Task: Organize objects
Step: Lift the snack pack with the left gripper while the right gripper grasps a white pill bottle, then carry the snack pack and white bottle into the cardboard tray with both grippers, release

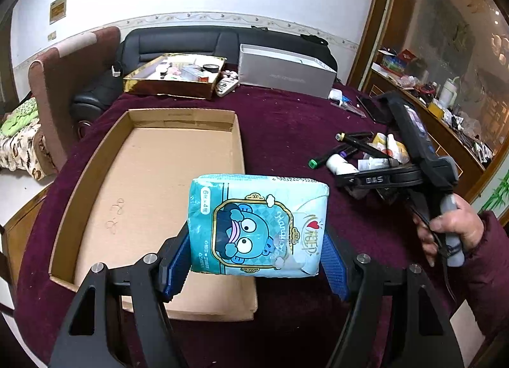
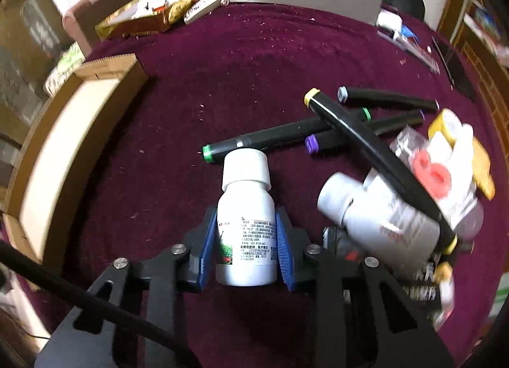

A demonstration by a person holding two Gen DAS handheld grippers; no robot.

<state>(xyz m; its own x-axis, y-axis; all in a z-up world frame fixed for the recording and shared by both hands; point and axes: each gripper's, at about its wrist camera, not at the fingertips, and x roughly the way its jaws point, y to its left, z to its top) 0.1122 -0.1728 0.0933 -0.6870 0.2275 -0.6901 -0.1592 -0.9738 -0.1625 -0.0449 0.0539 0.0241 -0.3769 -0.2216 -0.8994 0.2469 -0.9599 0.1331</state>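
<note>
The left hand-held gripper (image 1: 256, 258) clamps a teal tissue pack (image 1: 259, 225) by its two short ends between the blue pads, so the pack's long axis runs across the jaws; its cartoon face lies turned sideways, and the pack hangs above the near right corner of one open cardboard tray (image 1: 178, 158) on the maroon-covered desk (image 1: 286, 126). The right hand-held gripper (image 2: 246, 252) has its blue pads narrowed against the sides of one white pill bottle (image 2: 246, 218), whose long axis points away from the camera, cap at the far end, almost touching a green-capped marker (image 2: 261, 140). To its right lies a heap: five black markers, crossing one another, with green, purple, yellow and grey caps, a second white bottle (image 2: 369, 215) tipped on its side with cap toward the left, and several small packets too blurred to count.
</note>
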